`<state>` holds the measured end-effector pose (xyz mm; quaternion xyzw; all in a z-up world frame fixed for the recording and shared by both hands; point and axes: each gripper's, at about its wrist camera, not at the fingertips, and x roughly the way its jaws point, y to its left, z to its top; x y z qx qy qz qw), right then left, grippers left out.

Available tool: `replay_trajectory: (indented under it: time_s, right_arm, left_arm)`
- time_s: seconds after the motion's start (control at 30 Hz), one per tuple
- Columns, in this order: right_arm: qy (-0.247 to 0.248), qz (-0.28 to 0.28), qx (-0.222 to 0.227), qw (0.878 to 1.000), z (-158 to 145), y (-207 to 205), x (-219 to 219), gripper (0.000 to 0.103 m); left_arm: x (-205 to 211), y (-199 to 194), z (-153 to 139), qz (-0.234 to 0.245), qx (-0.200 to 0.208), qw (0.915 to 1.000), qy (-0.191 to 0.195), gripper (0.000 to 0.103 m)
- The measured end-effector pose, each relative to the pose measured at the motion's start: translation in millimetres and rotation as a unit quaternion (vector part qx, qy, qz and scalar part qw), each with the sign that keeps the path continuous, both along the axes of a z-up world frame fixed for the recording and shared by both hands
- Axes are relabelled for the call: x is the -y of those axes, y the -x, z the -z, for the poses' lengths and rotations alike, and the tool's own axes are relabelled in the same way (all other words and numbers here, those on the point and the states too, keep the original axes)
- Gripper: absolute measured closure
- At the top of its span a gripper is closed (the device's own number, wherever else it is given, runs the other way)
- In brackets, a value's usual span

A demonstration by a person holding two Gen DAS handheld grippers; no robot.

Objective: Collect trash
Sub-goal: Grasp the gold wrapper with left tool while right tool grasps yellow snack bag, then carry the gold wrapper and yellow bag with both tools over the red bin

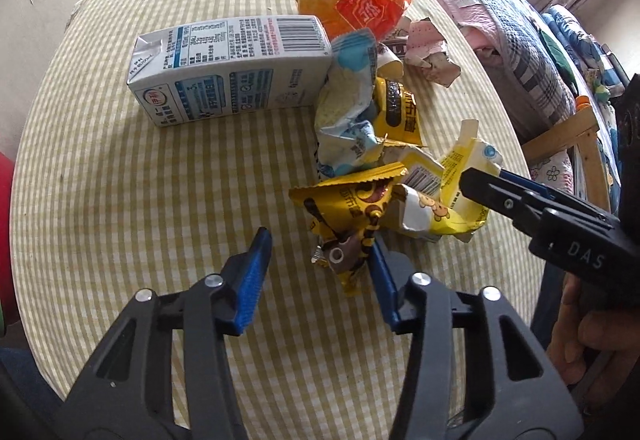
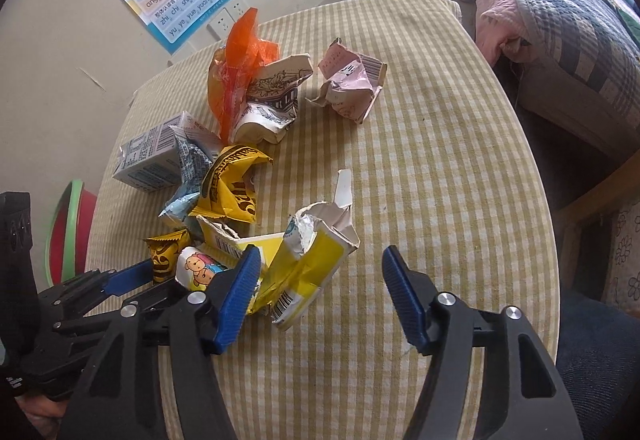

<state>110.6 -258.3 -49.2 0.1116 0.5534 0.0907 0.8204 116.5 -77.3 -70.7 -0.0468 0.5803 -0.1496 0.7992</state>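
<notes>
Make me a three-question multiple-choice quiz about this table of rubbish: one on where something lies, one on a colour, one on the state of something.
1. Where does the milk box lie?
A. flat on the tablecloth, at the left of the pile in the left view
B. in the red bin
C. on the bed

2. What colour is the bag at the far end of the pile?
A. green
B. orange
C. black

3. How is the yellow carton between the pads of the right tool?
A. sealed and upright
C. wrapped in foil
B. torn open and crumpled

Answers: 1 A, it rests on its side on the checked cloth; 2 B, its crinkled film shows orange; 3 B, its top is ripped and the walls are creased.
</notes>
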Motion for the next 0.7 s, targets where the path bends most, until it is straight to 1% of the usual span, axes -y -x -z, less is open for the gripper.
replay_trajectory:
  time_s: [0.03, 0.1, 0.13, 0.2, 0.3, 0.37, 0.7]
  right_arm:
    - [-0.002, -0.002, -0.003, 1.000, 1.5, -0.1, -0.8, 0.054]
    - [-0.002, -0.005, -0.006, 1.000, 2.9, 0.3, -2.3, 0.064]
    - [-0.004, -0.006, -0.007, 1.000, 3.0, 0.6, -2.6, 0.066]
    - [-0.006, -0.007, -0.006, 1.000, 1.6, 1.2, -3.2, 0.074]
    - [-0.004, -0.009, 0.000, 1.000, -2.8, 2.6, -4.3, 0.078]
    - [-0.002, -0.009, 0.007, 1.000, -7.3, 4.5, -4.4, 0.079]
    - [0.012, -0.014, 0.043, 0.999, -33.1, 15.0, -11.4, 0.080]
  left_arm:
    - [0.3, -0.3, 0.9, 0.001, -0.002, 1.0000, 0.007, 0.067]
    - [1.1, 1.1, -0.6, 0.005, 0.002, 0.9999, 0.011, 0.073]
    - [2.3, 1.9, -1.9, 0.008, 0.004, 0.9999, 0.013, 0.079]
    - [3.2, 3.6, -4.7, 0.012, 0.007, 0.9998, 0.017, 0.084]
    - [1.7, 4.4, -7.2, 0.010, 0.007, 0.9996, 0.024, 0.089]
    - [-0.5, 5.7, -9.5, 0.006, 0.007, 0.9997, 0.024, 0.092]
    - [-20.3, 17.2, -26.9, -0.019, 0.020, 0.9991, 0.031, 0.093]
